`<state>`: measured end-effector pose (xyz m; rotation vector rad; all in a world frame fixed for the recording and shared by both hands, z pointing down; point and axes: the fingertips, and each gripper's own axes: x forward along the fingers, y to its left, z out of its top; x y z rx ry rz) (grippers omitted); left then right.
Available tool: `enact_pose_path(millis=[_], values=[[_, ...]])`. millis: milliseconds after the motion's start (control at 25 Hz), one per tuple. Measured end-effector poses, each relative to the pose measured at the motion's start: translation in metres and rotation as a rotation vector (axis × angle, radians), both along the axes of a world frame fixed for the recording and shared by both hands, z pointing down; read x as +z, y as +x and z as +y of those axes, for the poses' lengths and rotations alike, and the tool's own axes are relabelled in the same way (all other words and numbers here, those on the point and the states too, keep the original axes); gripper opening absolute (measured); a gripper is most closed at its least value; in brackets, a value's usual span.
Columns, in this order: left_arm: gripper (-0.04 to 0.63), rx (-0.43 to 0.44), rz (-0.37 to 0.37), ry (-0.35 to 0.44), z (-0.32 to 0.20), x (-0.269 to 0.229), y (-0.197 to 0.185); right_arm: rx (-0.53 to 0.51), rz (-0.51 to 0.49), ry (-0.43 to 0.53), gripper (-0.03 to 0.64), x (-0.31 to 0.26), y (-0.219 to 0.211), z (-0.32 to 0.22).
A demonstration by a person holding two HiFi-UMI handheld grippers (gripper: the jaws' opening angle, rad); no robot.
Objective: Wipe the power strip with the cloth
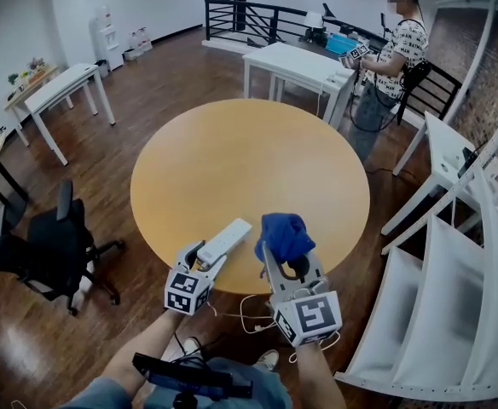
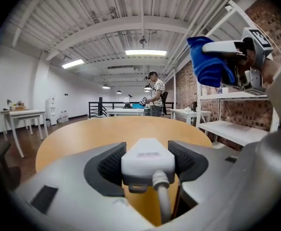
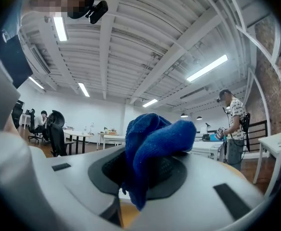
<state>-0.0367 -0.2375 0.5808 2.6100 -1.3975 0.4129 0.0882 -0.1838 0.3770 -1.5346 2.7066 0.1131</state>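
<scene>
Power strip point(image 1: 224, 241), pinched only at its cord end by the left gripper point(image 1: 202, 260), may pivot or slip when the right gripper point(image 1: 292, 261), fingers clamped on the cloth point(image 1: 283, 235), bears down.

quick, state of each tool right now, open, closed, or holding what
left tool: closed on one end of the white power strip
right tool: closed on the blue cloth
</scene>
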Motion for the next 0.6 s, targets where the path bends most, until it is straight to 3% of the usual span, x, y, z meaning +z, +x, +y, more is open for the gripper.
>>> enact_pose_path(millis=[200,400,600], values=[[0.281,-0.014,-0.019,-0.076,0.002,0.037,-0.002,0.005,-0.005,-0.055,0.083,0.023,0.001,0.008],[0.282,-0.048,-0.106,-0.142,0.002,0.079,-0.014,0.006,-0.004,-0.105,0.083,0.040,0.002,0.012],[0.282,-0.040,-0.124,-0.153,0.003,0.079,-0.006,0.000,-0.006,-0.139,0.083,0.053,0.002,0.016]])
